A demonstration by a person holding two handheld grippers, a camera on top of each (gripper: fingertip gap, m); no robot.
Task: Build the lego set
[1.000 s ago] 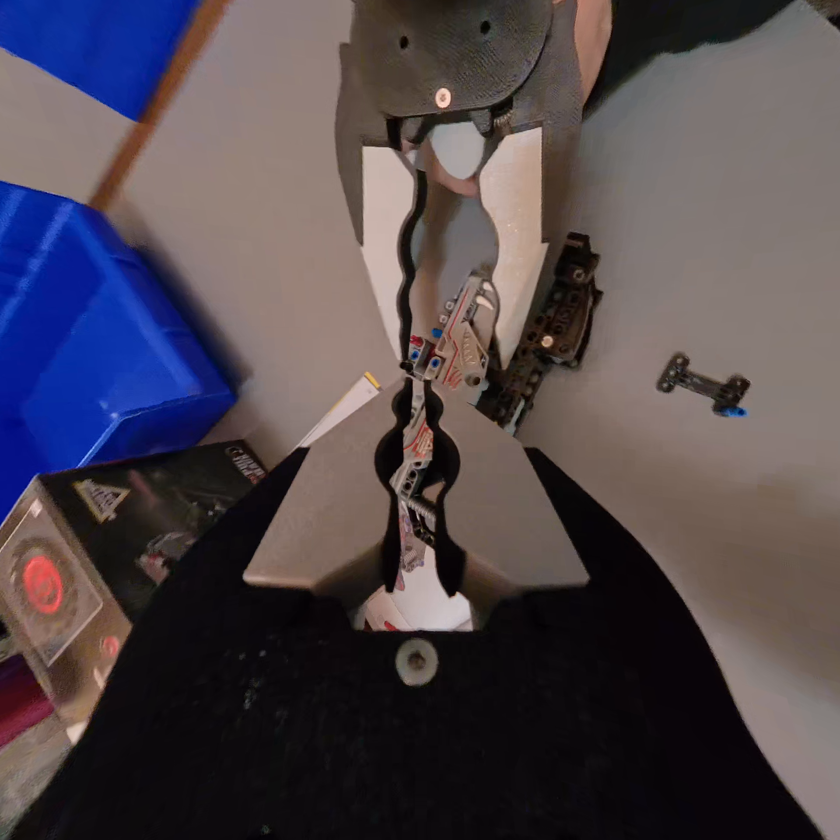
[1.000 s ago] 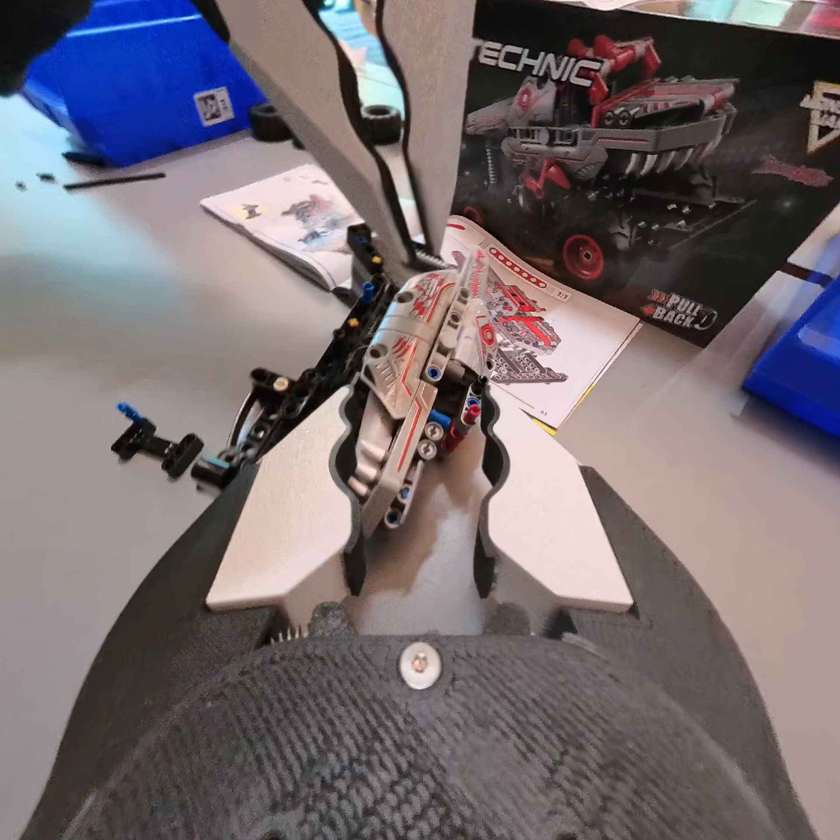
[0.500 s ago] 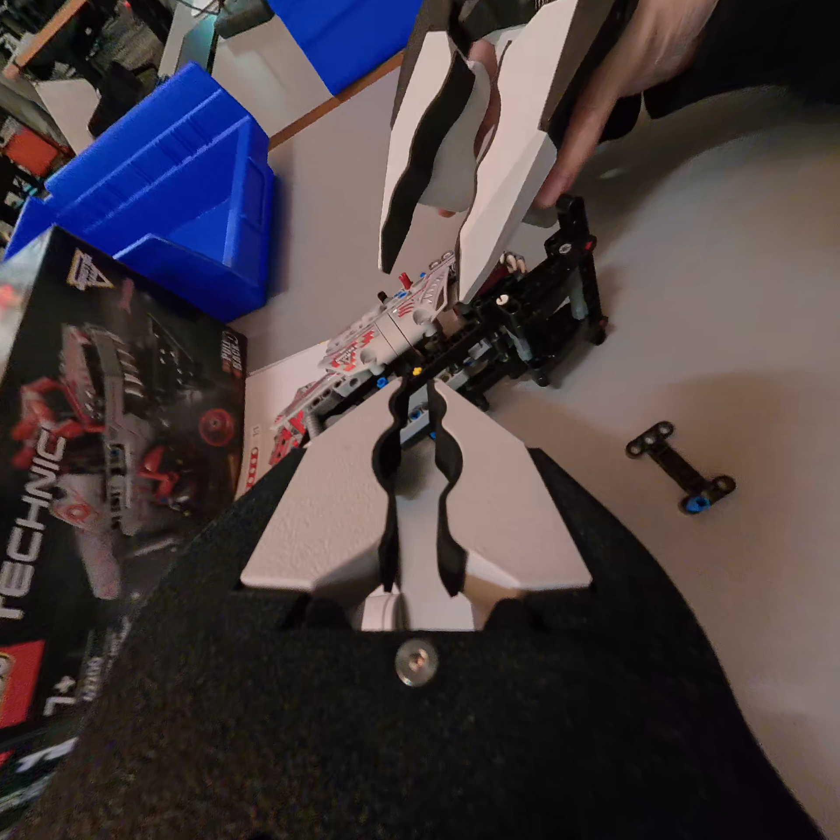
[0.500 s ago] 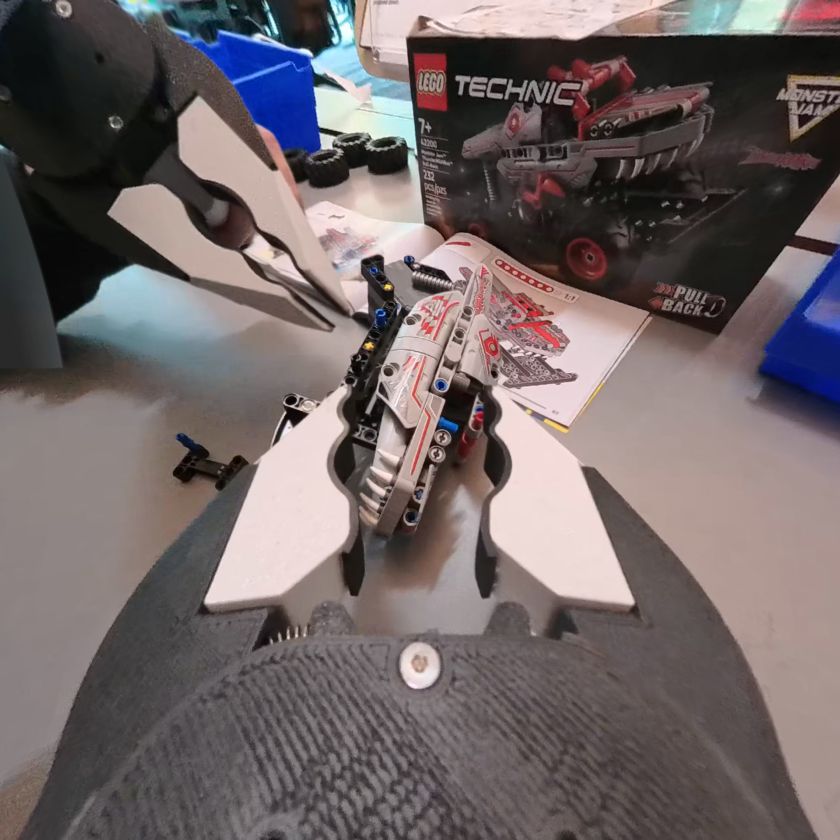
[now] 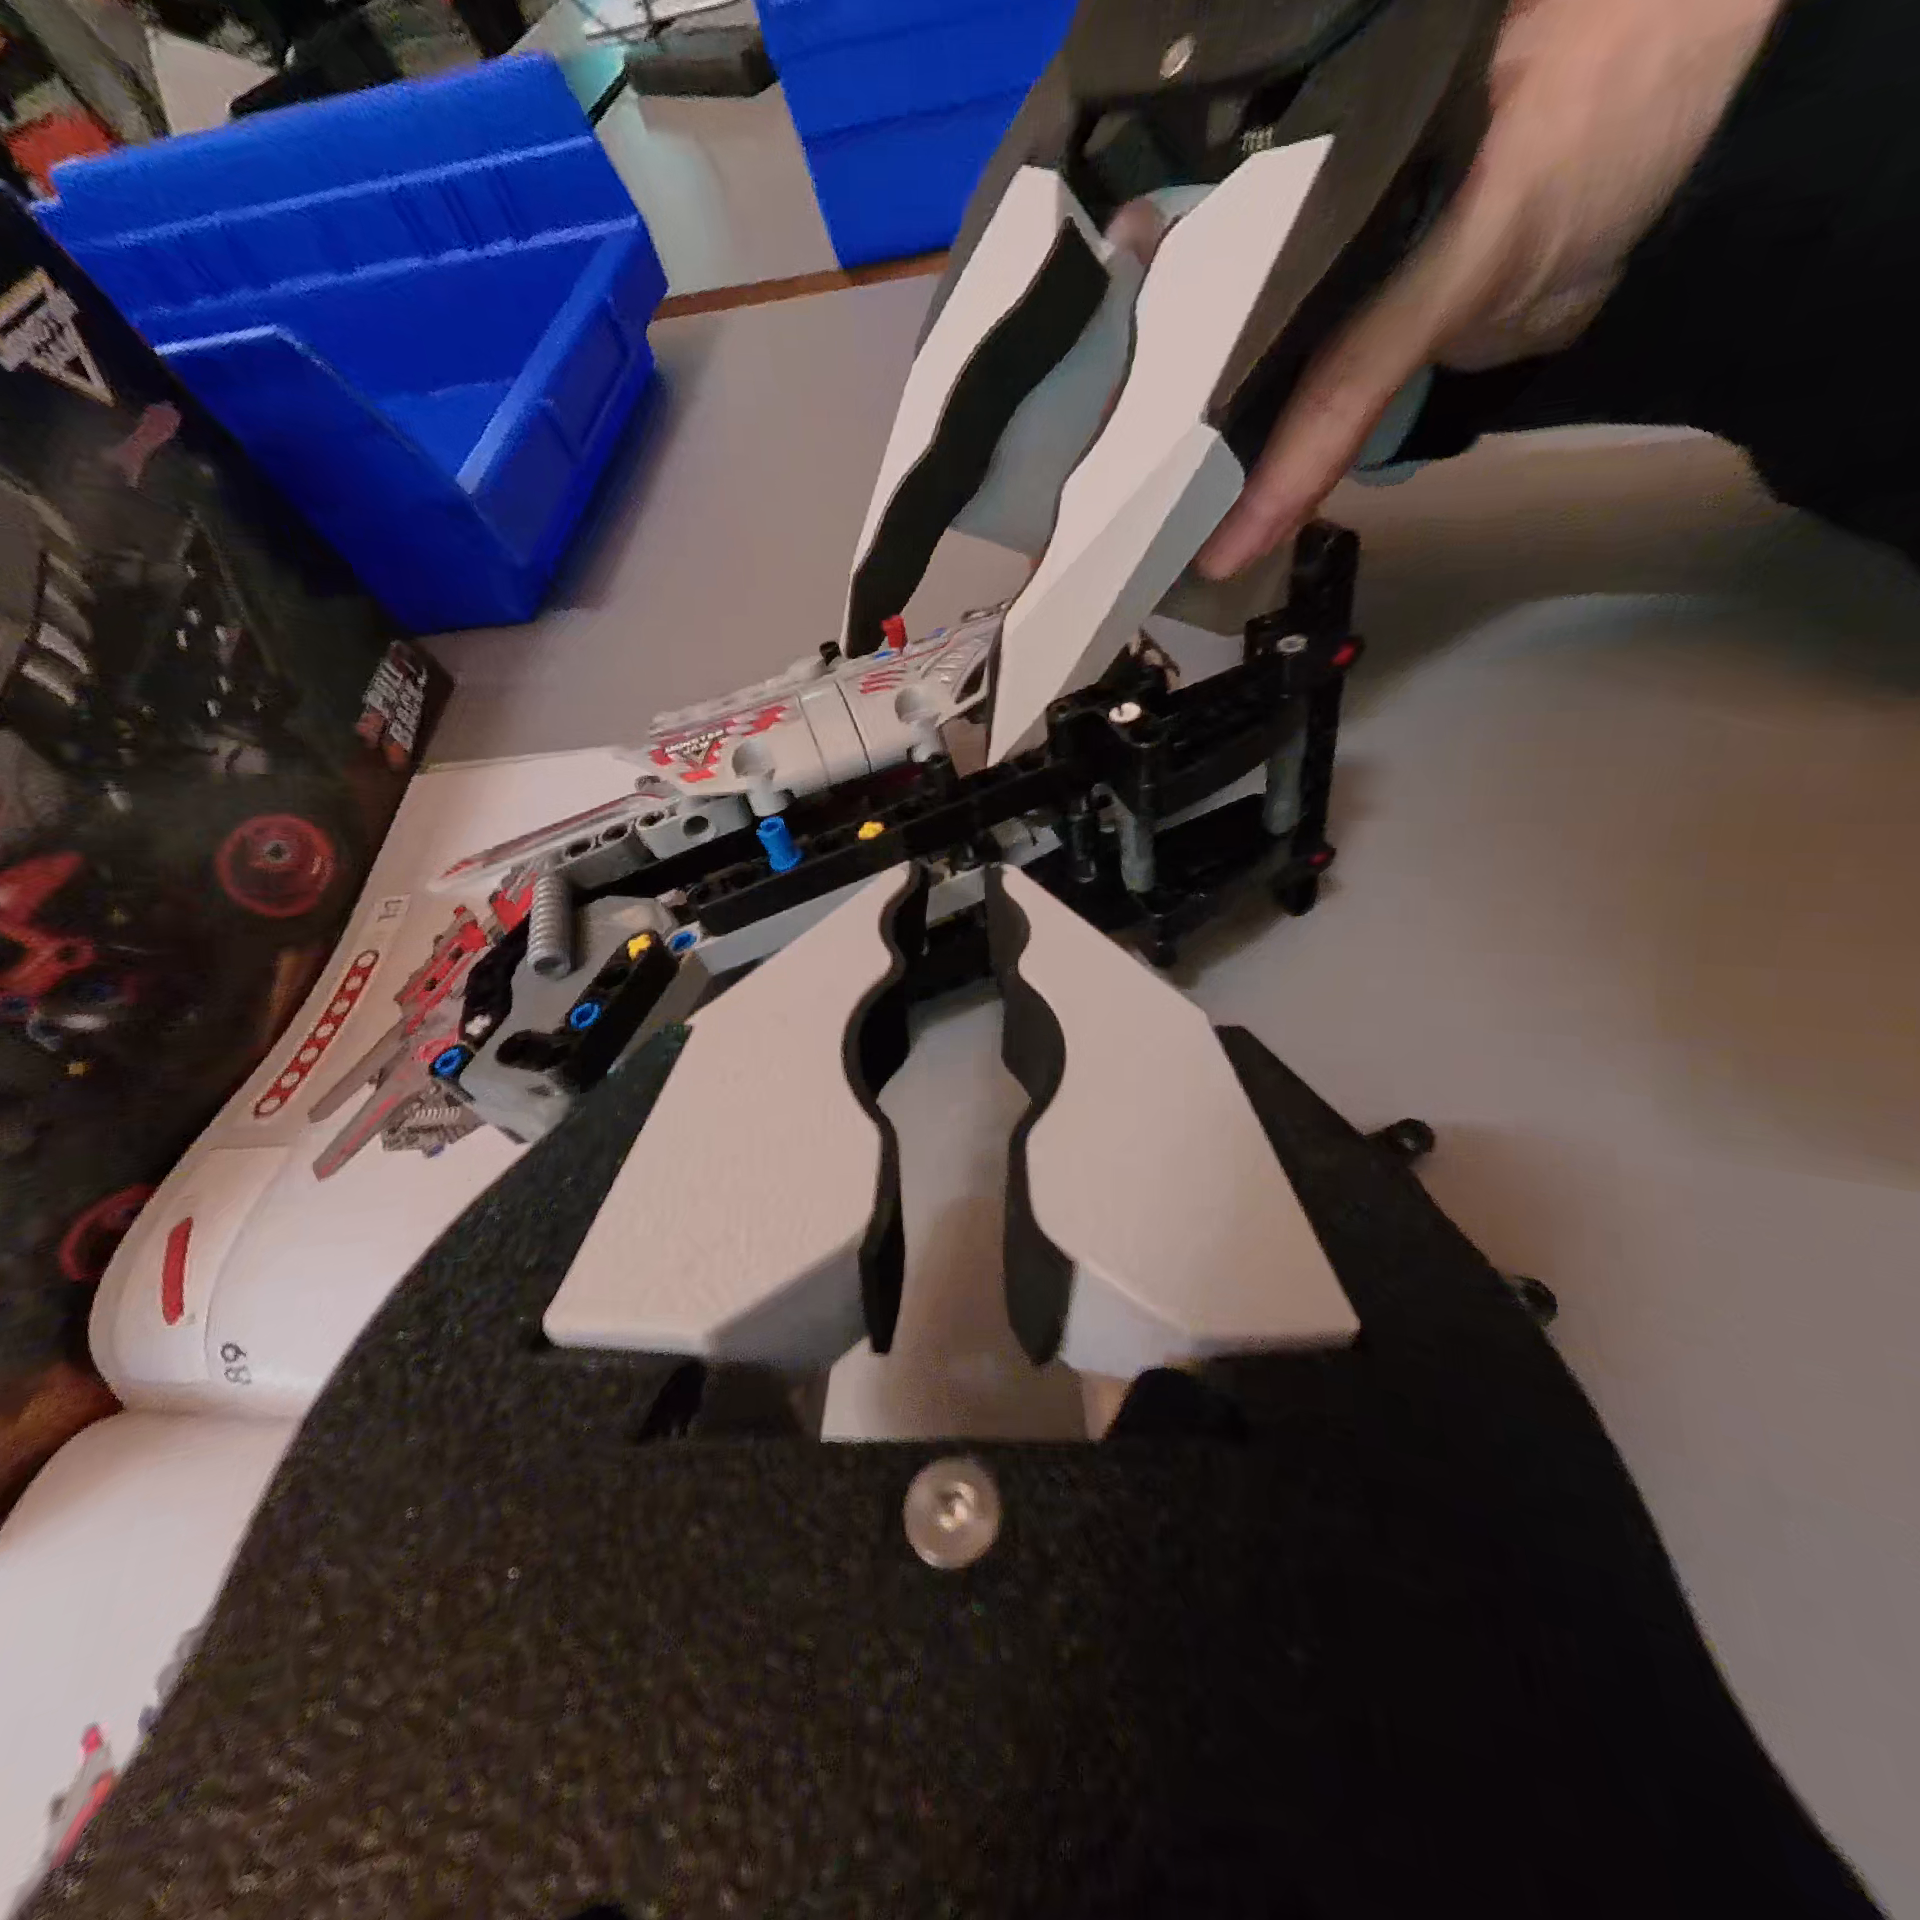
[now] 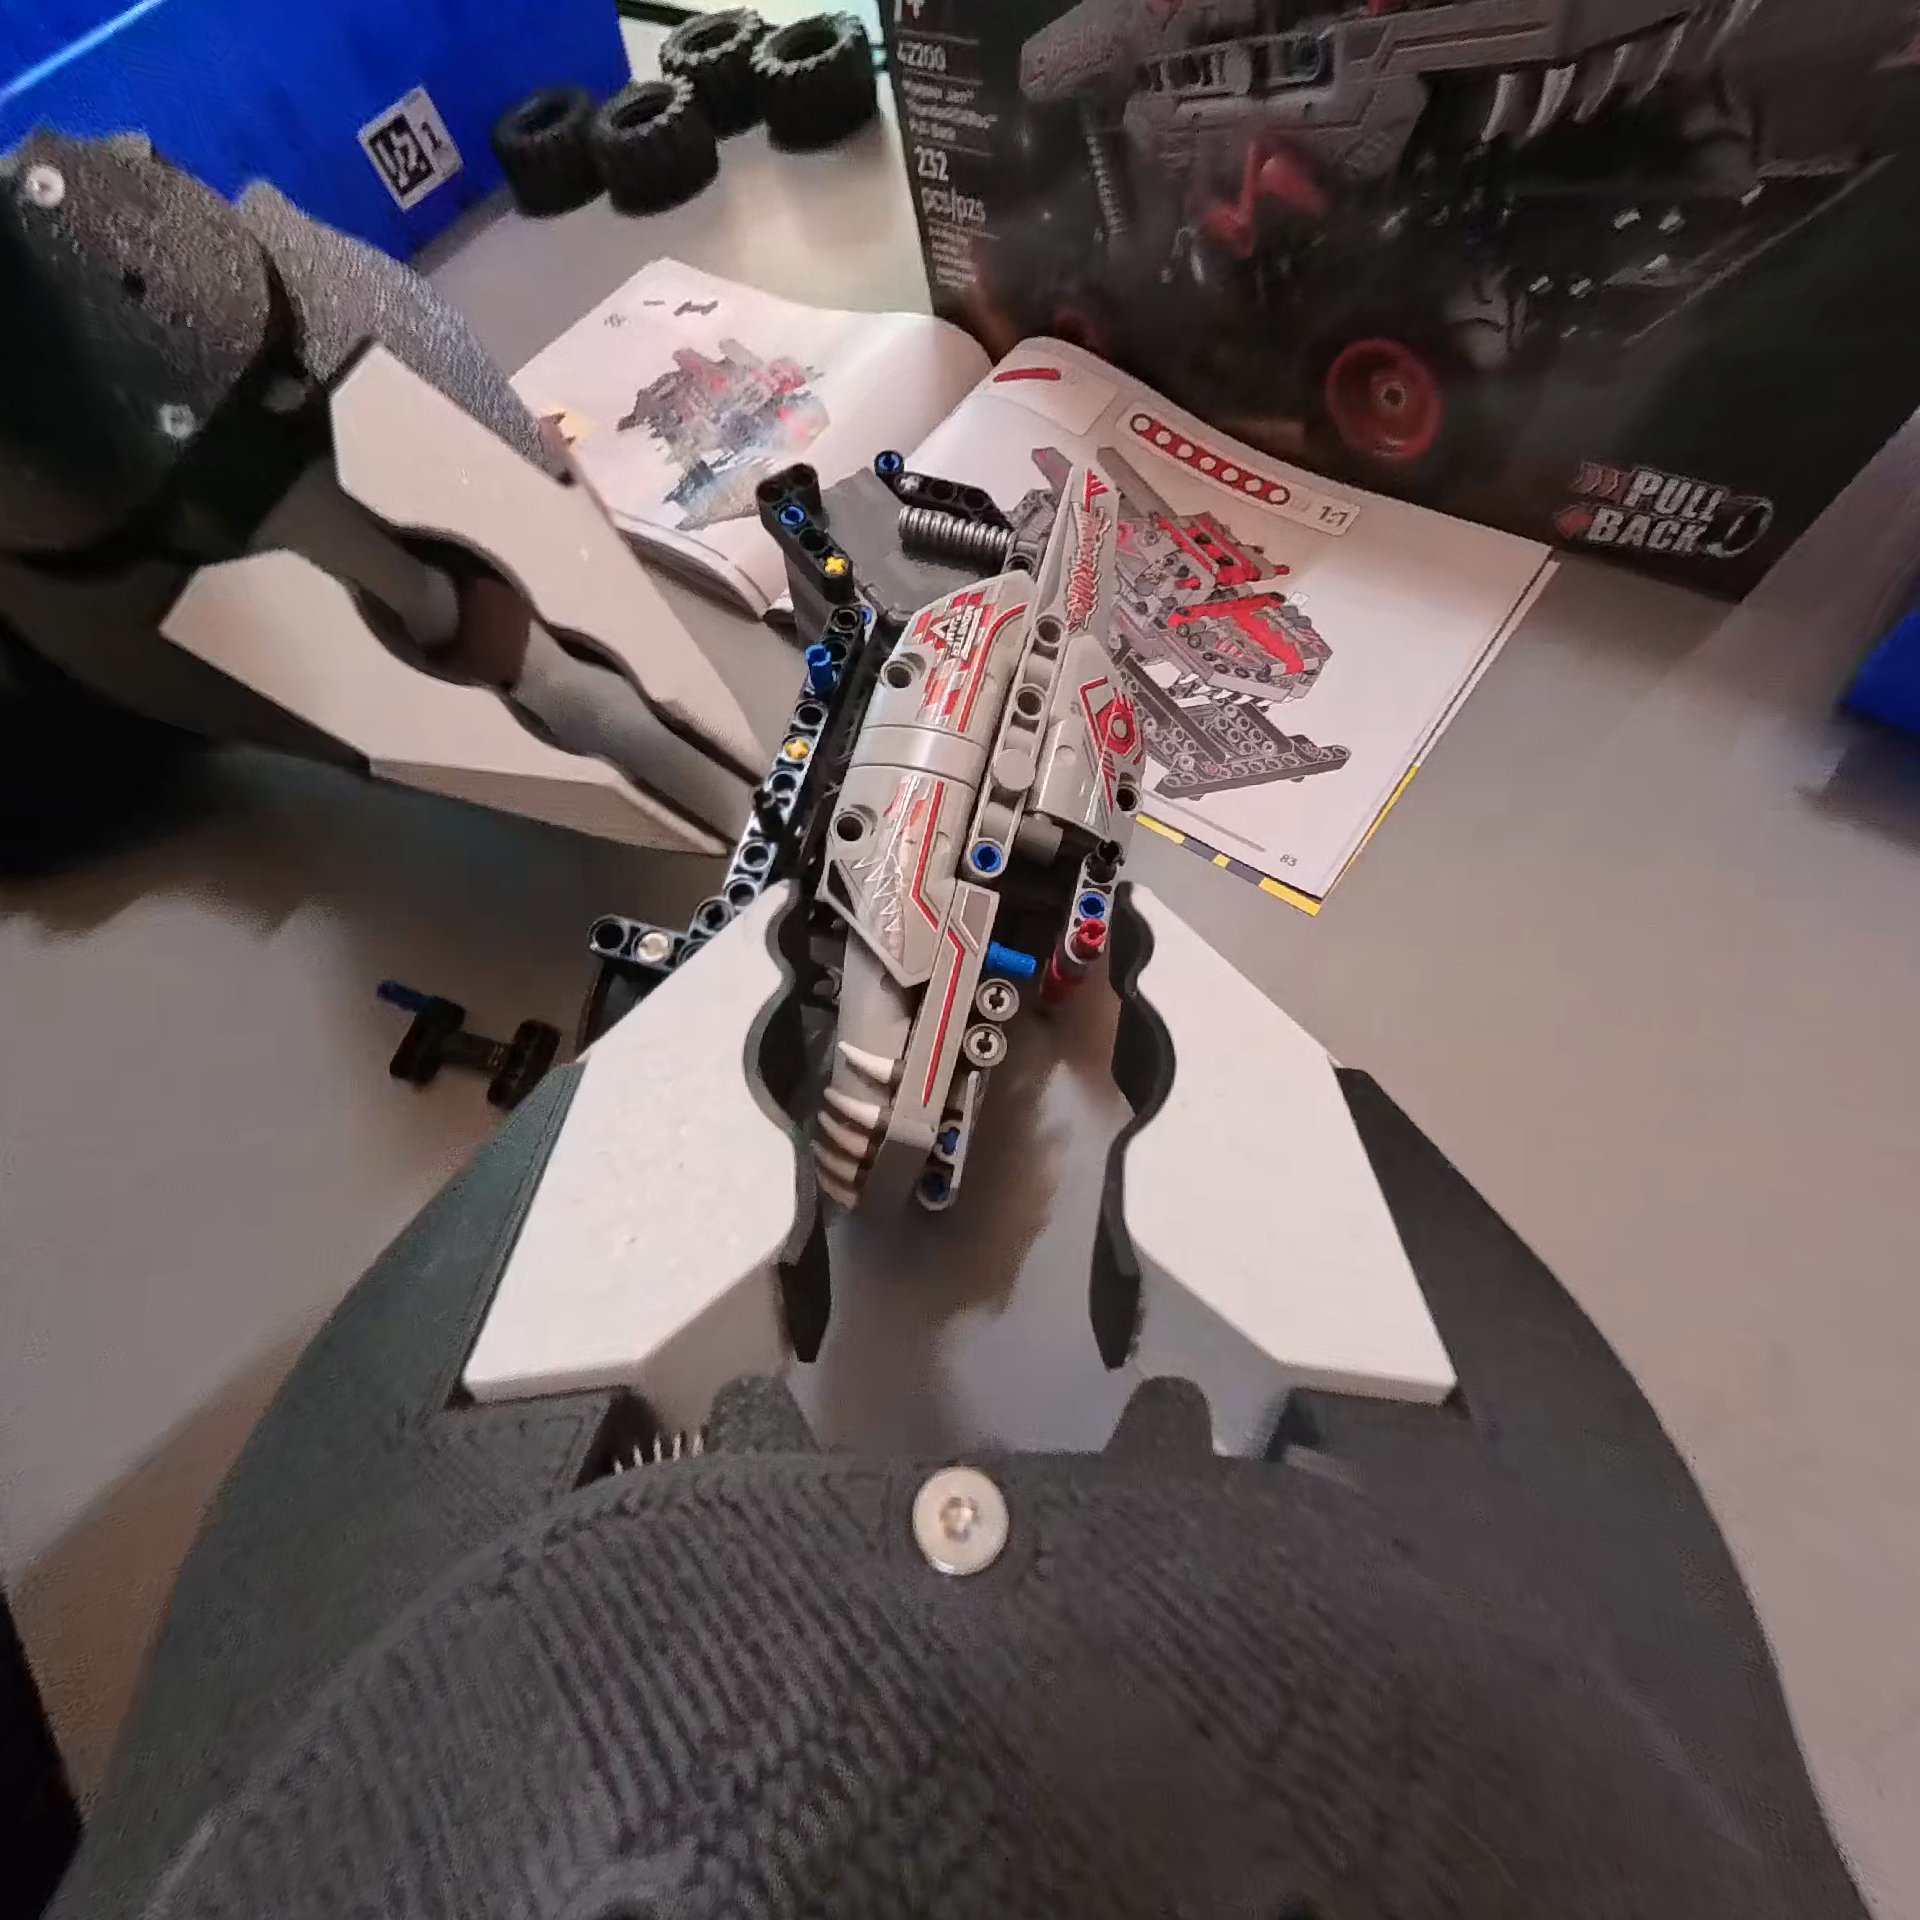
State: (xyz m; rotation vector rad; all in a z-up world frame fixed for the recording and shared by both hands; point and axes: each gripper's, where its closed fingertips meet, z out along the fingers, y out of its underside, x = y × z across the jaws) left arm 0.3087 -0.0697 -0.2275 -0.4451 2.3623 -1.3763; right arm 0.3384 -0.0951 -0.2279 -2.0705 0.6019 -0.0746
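Note:
The lego model (image 6: 966,790) is a grey shark-like body with red markings on a black beam chassis (image 5: 1174,769). It sits low over the grey table. My right gripper (image 6: 951,914) is shut on the toothed front end of the grey body; it also shows at the top of the left wrist view (image 5: 925,686), held by a hand. My left gripper (image 5: 954,888) has its jaws nearly together, and its tips pinch the black side beam of the chassis. It enters the right wrist view (image 6: 743,805) from the left. A small black piece with a blue pin (image 6: 468,1044) lies loose on the table.
An open instruction booklet (image 6: 1247,644) lies under and behind the model, with the set's box (image 6: 1455,208) standing behind it. Several black tyres (image 6: 665,125) sit by a blue bin (image 6: 260,94). More blue bins (image 5: 395,312) stand beyond the model.
The model has come down from mid-air to just over the table and booklet. My left gripper has shifted from the grey body to the black side beam. The right gripper has kept its hold.

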